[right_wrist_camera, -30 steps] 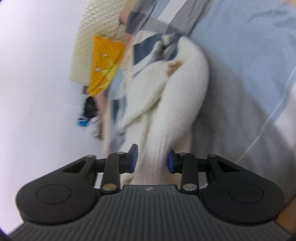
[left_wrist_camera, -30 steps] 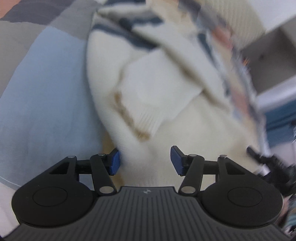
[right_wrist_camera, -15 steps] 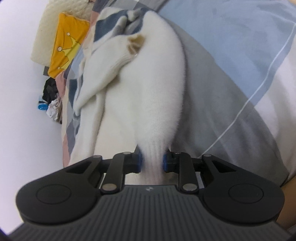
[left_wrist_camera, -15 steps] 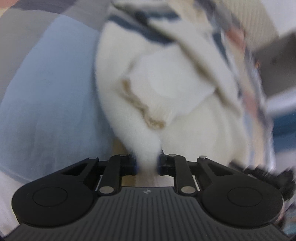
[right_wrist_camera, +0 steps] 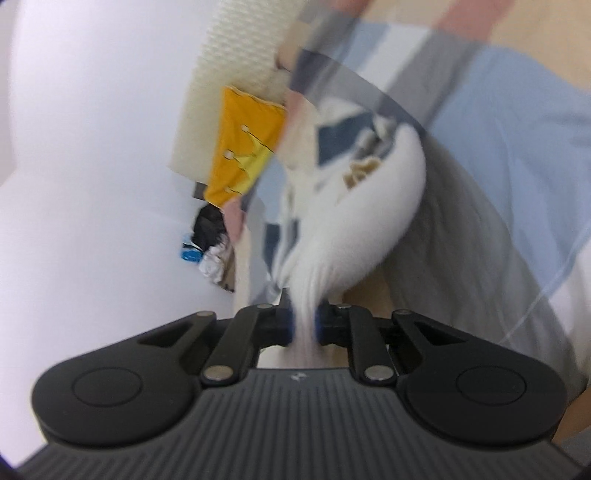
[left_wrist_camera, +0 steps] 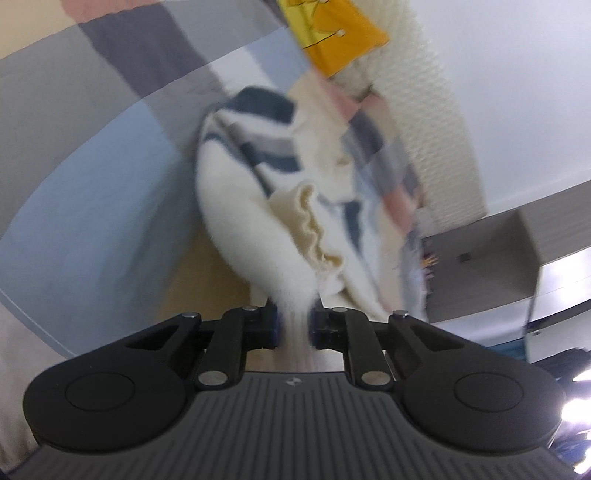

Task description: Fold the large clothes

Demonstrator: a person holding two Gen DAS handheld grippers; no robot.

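A fluffy white sweater [left_wrist_camera: 251,225] with navy stripes and a beige ribbed cuff lies bunched on the patchwork bedcover [left_wrist_camera: 92,206]. My left gripper [left_wrist_camera: 293,326] pinches a gathered edge of it, its jaws still closing with the pads pressed on the knit. In the right wrist view the same sweater [right_wrist_camera: 369,206] stretches away from my right gripper [right_wrist_camera: 304,325], which is shut on another pulled-up edge. Both held edges are lifted off the bed, and the fabric tapers into each grip. Both views are blurred by motion.
A yellow pillow [left_wrist_camera: 332,33] and a cream textured cushion [left_wrist_camera: 424,110] sit at the head of the bed against a white wall. A grey cabinet [left_wrist_camera: 498,258] stands to the right. Dark and blue clutter [right_wrist_camera: 207,240] lies beside the bed near the wall.
The left gripper went from open to clamped on the sweater's edge. The right tightened its grip. Both have risen, lifting the sweater so more of the wall and pillows shows.
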